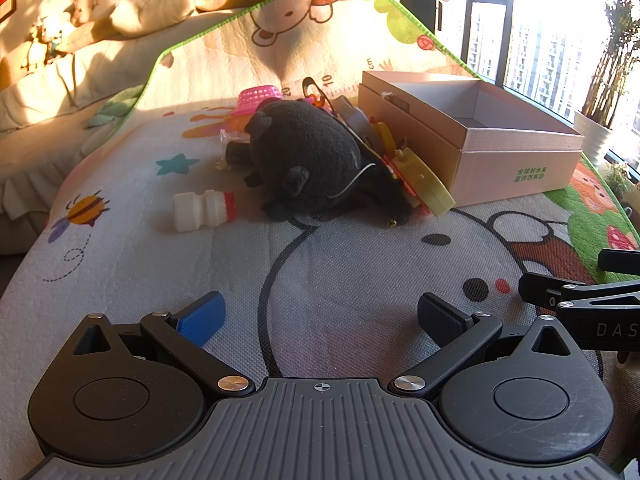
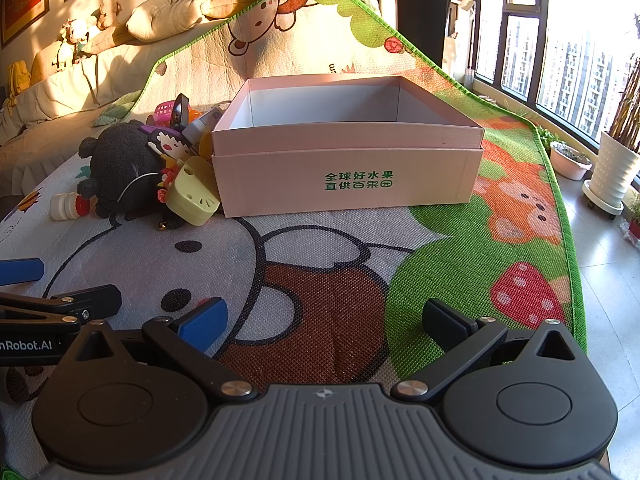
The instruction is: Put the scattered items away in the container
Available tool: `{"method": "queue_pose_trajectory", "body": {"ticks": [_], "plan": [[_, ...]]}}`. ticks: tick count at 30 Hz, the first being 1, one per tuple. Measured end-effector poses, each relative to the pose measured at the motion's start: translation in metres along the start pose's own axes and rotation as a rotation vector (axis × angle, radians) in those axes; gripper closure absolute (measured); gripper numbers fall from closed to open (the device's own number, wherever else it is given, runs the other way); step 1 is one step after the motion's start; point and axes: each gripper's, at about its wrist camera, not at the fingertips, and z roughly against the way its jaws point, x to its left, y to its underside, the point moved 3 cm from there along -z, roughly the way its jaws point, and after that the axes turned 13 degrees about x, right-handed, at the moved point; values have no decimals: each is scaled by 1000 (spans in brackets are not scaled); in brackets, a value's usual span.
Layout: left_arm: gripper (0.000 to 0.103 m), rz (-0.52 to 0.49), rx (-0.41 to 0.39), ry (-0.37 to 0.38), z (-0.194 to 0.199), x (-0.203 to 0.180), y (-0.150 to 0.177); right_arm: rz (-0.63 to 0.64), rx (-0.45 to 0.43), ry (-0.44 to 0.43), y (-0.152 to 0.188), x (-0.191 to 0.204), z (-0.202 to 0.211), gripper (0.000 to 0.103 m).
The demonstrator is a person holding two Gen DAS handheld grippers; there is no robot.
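A pink cardboard box (image 2: 344,180) stands open on the cartoon play mat, also seen at the right in the left wrist view as the box (image 1: 500,152). Left of it lies a heap: a dark plush toy (image 1: 308,160), a small white bottle with a red cap (image 1: 202,210), a pale yellow plastic toy (image 1: 424,184), a pink basket (image 1: 256,98). In the right wrist view the plush toy (image 2: 120,168) and yellow toy (image 2: 192,196) touch the box's left wall. My left gripper (image 1: 320,316) and right gripper (image 2: 324,320) both hover open over bare mat, well short of the items.
A sofa with cushions and soft toys (image 2: 80,36) runs along the back left. The mat's green edge (image 2: 572,240) borders tiled floor with plant pots (image 2: 612,172) by the window. My right gripper's arm (image 1: 592,304) shows at the left wrist view's right edge.
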Motion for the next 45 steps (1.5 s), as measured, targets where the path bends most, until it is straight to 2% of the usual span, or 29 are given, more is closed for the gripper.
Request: {"method": "queue_pose_trajectory", "body": {"ticks": [18,28,35,38,39,41,42,43,45], "plan": [[0,-9,8,-7,0,-1,0,11,12,9,-1,2,3,0],[0,-81,30,48,10,4,10,20,35,-21,9,0,10,0],[0,-72,24,73,9,10,5,41,40,-11,7,3,9,0],[0,-68,-2,80,11,17,-4,104,46,-9,1,7,11,0],[0,-76,-18,63,13,19,-9,138,22,-8,-2,11,14,0],[0,-92,-59,20,16,23,-20,222,-89,38,-6,24,25,1],[0,-90,-80,3,18,27,-26,289,-143,75,-7,34,29,11],[0,-74,-101,-8,20,32,-32,362,-186,106,-8,45,32,29],[0,-26,-128,-4,24,44,-42,481,-228,131,-12,68,30,44]]}}
